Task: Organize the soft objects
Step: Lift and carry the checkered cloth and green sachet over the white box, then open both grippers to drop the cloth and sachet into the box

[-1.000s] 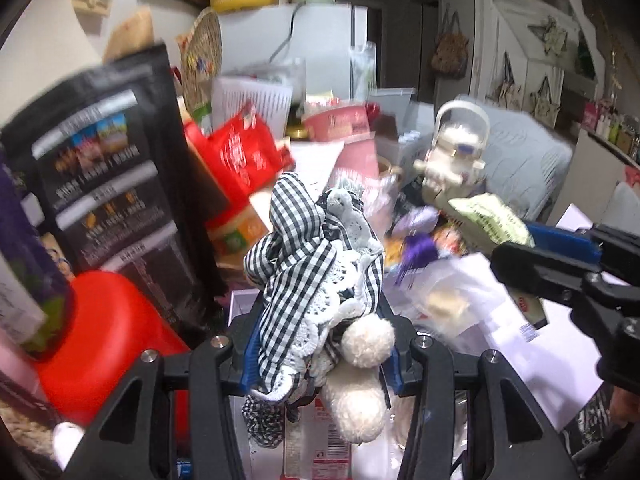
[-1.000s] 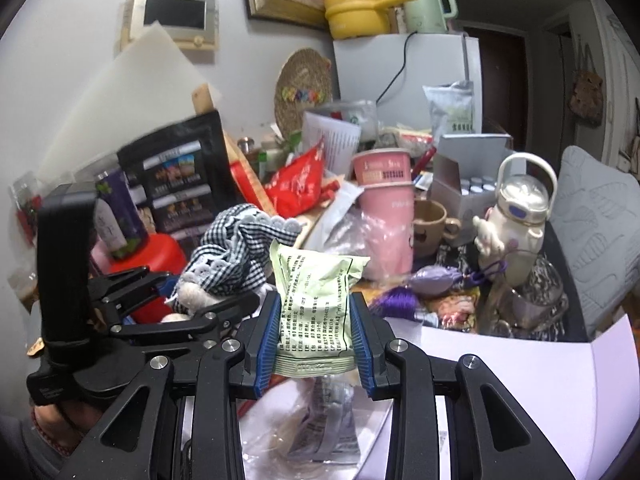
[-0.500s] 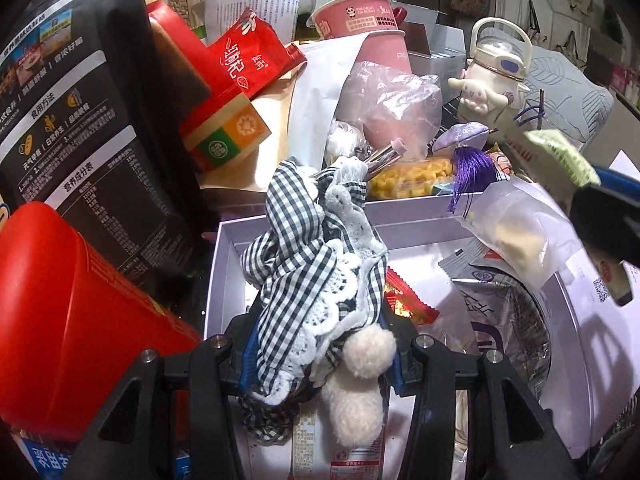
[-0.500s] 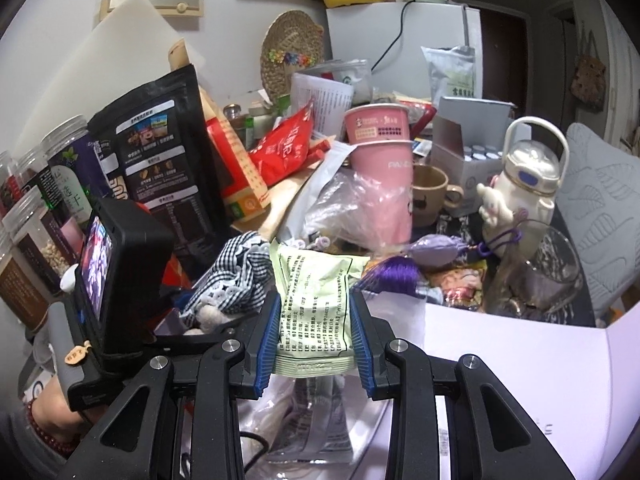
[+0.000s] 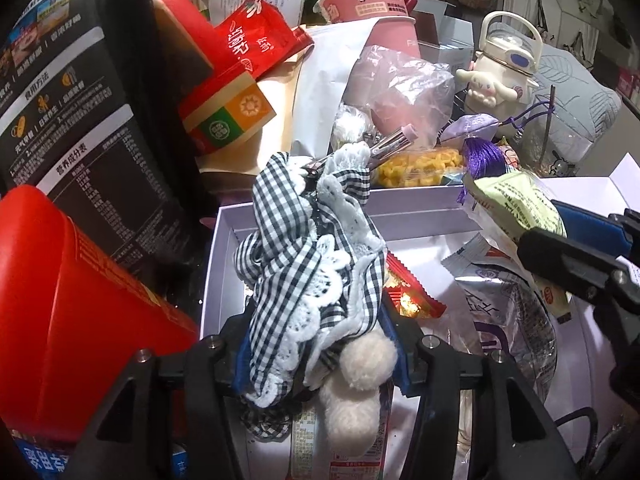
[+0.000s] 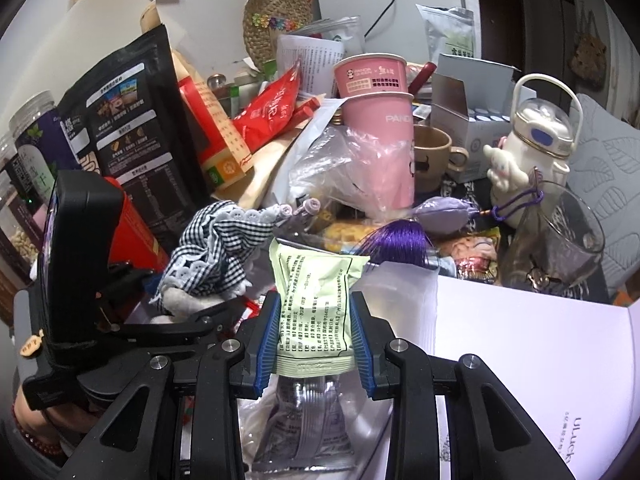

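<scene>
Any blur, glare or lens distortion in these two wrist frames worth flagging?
Left wrist view: sharp, strong fisheye bending and dark corners, the gingham cloth crisp. Right wrist view: equally sharp, glare on the white box lid, the green packet print legible.

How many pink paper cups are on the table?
2: an upper cup nested in a taller lower cup, stacked behind the clear plastic bag. More may be hidden inside.

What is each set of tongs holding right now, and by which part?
Left tongs: checked cloth toy, by its bunched lower end; the jaws have just been opening. Right tongs: pale green packet, by its lower sides.
</scene>
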Motion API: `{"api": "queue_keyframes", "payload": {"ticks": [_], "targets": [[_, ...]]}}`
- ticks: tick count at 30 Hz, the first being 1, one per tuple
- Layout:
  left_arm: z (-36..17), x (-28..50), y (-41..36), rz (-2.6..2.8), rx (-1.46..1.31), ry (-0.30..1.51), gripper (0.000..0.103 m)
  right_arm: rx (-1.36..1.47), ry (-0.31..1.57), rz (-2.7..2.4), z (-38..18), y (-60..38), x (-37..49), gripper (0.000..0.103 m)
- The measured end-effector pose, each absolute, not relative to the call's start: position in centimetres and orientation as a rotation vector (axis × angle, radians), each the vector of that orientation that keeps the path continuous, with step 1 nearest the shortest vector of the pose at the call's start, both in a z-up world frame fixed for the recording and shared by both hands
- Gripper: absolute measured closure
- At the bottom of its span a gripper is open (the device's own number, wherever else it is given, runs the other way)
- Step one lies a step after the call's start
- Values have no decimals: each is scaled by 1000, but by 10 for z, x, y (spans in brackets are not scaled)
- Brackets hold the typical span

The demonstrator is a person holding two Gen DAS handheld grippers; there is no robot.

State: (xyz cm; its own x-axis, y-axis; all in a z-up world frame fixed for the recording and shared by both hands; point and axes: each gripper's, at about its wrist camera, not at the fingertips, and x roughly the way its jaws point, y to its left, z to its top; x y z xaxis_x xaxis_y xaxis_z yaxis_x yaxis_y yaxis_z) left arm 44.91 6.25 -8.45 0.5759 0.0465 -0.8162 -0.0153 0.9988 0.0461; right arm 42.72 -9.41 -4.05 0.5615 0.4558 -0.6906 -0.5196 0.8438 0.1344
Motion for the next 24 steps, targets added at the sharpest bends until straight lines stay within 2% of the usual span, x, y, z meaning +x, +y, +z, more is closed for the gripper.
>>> {"api": "queue_keyframes", "payload": {"ticks": [16, 22, 24], "targets": [[-84, 450, 61, 45, 39, 964, 50, -118, 838, 577, -60, -84, 433, 68], [-79, 445, 62, 24, 9, 962, 50, -129, 836, 578, -54, -82, 431, 65], [-75, 441, 62, -4, -23, 954, 50, -132, 825, 583, -51, -82, 428, 59]]}}
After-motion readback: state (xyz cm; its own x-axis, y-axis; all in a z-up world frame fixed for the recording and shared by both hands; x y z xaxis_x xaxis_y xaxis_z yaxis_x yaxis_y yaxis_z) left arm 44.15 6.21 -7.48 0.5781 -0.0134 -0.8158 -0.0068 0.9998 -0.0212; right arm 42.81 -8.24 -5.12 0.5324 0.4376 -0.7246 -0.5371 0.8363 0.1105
